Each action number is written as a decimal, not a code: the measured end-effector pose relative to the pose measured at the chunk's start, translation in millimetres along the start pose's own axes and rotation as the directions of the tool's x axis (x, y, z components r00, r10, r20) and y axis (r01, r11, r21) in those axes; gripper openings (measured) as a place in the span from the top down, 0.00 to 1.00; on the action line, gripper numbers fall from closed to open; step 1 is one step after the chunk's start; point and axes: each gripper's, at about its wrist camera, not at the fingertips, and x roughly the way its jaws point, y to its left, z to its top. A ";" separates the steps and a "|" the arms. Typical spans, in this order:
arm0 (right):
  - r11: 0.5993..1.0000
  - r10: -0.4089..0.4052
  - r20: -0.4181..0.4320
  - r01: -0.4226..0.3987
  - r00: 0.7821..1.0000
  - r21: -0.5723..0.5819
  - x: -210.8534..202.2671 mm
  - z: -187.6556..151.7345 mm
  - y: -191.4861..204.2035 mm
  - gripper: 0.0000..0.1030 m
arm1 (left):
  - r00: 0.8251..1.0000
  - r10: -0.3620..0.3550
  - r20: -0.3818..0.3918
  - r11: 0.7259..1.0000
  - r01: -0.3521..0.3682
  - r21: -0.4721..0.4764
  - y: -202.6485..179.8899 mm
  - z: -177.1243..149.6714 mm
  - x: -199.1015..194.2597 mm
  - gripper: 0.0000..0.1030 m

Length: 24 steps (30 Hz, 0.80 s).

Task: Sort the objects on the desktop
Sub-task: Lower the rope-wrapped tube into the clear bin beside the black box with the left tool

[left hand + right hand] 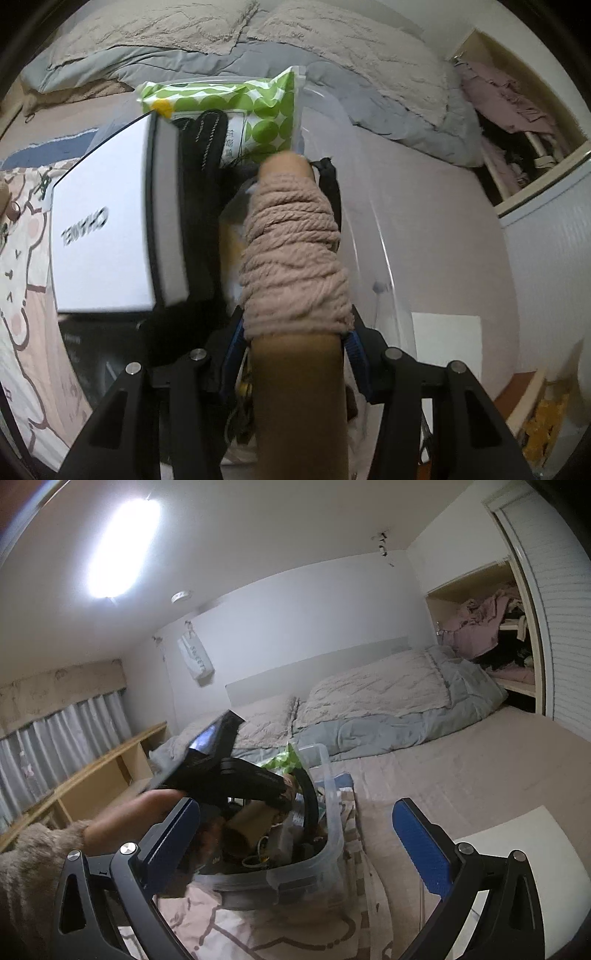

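Dim, blurred fisheye; glaring ceiling lamp [122, 546]

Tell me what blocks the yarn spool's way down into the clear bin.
The yarn spool, clamped in the left gripper, hangs over the clear bin. A white box and green dotted pack fill the bin's left; the gap under the spool looks cluttered.

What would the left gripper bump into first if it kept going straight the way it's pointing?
Probably the clutter in the clear plastic bin. The left gripper, shut on a yarn spool, points down into it; the spool's tip would likely touch first, near the green dotted packet. Depth is unclear.
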 end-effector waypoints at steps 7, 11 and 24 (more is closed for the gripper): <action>1.000 -0.009 -0.010 0.009 1.000 -0.001 7.6 -4.6 -2.4 0.00 | 0.998 0.050 0.031 0.988 -0.054 0.146 -8.4 -4.0 -6.9 0.19; 0.998 -0.060 -0.049 0.059 0.997 -0.028 19.0 -6.7 -1.0 0.00 | 0.995 0.022 0.100 0.970 -0.046 0.237 -0.8 -20.1 -38.5 0.19; 0.998 0.001 -0.319 -0.023 0.948 -0.065 96.0 -15.4 20.1 0.77 | 0.951 -0.088 0.297 0.931 -0.028 0.364 55.8 -72.1 -104.7 0.19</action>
